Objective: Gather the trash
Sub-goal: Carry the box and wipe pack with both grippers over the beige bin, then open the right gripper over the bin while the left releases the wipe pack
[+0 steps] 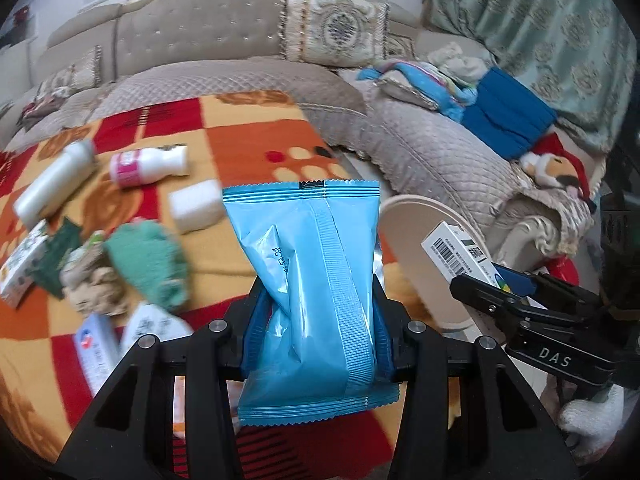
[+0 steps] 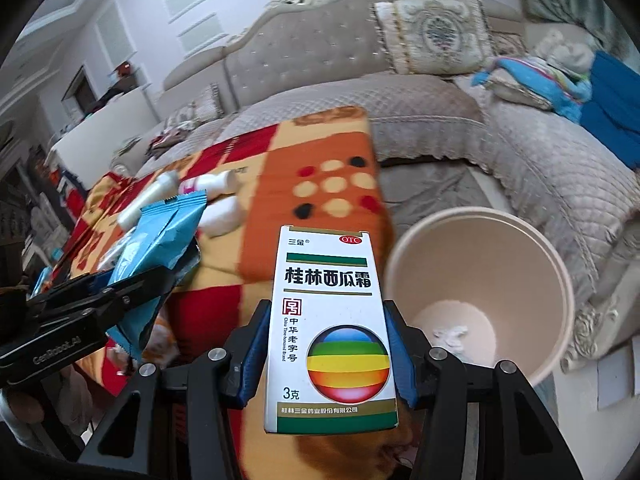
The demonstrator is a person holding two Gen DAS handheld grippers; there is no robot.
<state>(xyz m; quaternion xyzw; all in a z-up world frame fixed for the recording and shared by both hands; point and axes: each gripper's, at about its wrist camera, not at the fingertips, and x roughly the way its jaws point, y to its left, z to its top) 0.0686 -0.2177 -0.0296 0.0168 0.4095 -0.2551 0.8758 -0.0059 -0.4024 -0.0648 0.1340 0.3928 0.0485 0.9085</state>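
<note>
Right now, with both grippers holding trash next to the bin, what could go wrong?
1. The left gripper pinches the soft blue packet only low down, so it may slip or flop short of the bin.
2. The right gripper with the medicine box sits close beside the left one; both heading for the bin's opening could collide.

A tufted sofa (image 1: 192,28) bears a patterned cushion (image 1: 336,28).
</note>
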